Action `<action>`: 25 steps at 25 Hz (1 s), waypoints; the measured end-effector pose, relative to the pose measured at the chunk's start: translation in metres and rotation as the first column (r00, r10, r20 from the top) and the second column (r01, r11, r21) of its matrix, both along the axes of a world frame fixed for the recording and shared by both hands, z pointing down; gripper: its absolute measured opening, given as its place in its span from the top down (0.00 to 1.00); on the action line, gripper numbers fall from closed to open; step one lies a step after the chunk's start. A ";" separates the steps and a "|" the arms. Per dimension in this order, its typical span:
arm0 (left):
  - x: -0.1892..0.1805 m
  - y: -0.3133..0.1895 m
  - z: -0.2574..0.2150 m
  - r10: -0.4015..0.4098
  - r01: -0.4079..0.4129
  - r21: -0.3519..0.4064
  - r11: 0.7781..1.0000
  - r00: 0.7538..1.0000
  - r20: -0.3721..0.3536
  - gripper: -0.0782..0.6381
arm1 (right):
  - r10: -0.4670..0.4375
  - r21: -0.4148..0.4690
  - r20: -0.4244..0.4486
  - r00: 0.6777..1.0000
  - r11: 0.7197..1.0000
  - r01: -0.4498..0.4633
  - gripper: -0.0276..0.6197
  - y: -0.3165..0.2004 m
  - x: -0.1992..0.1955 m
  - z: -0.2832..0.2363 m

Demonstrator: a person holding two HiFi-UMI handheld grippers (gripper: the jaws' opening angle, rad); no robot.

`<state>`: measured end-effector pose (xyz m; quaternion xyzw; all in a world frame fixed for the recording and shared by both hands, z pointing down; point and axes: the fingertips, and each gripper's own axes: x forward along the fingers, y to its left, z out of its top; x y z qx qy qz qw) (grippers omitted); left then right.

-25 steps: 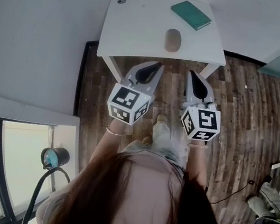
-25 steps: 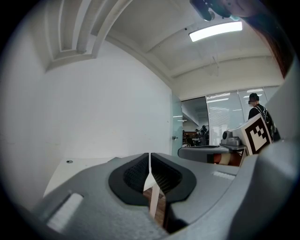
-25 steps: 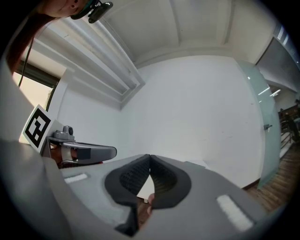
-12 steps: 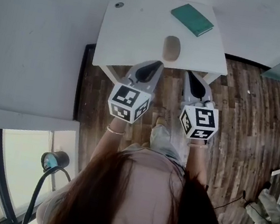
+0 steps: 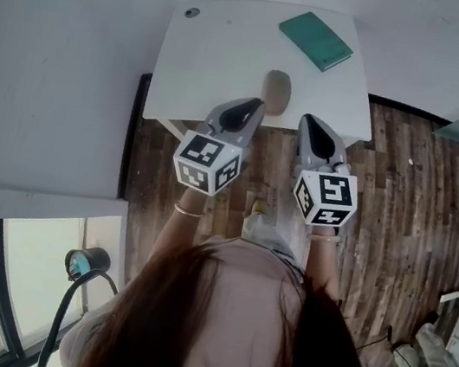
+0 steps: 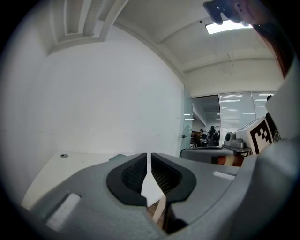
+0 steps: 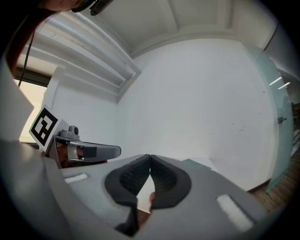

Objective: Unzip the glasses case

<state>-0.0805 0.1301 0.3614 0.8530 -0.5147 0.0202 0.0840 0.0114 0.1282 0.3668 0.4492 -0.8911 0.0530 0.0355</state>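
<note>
In the head view a tan oval glasses case [image 5: 277,86] lies zipped near the front edge of a white table [image 5: 217,53]. My left gripper [image 5: 255,105] is shut and empty, and its tip reaches the case's near-left side; whether it touches I cannot tell. Just right of the case, over the table's front edge, my right gripper [image 5: 307,122] is also shut and empty. In the left gripper view the pads of the left gripper [image 6: 148,161] meet with nothing between them. The same holds for the right gripper [image 7: 150,164] in its own view. Neither gripper view shows the case clearly.
A teal book [image 5: 316,41] lies at the table's far right, and a small dark round spot [image 5: 192,13] at its far left. White walls stand behind and left of the table. Wooden floor [image 5: 401,208] lies to the right, a black lamp [image 5: 86,260] low left.
Both grippers have moved forward from over the floor to the table's front edge, side by side and still shut. The case now sits right at their tips.
</note>
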 end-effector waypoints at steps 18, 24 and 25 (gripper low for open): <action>-0.004 -0.071 0.043 -0.067 0.057 -0.144 0.988 0.995 -0.070 0.82 | -0.087 -0.027 -0.053 0.995 0.996 0.086 0.95 -0.081 0.005 0.015; -0.015 -0.085 0.062 -0.073 0.057 -0.188 0.980 0.994 -0.076 0.78 | -0.099 -0.060 -0.071 0.993 0.994 0.095 0.95 -0.099 -0.001 0.028; -0.016 -0.088 0.066 -0.074 0.057 -0.197 0.979 0.994 -0.079 0.77 | -0.099 -0.065 -0.073 0.992 0.993 0.094 0.95 -0.101 -0.002 0.030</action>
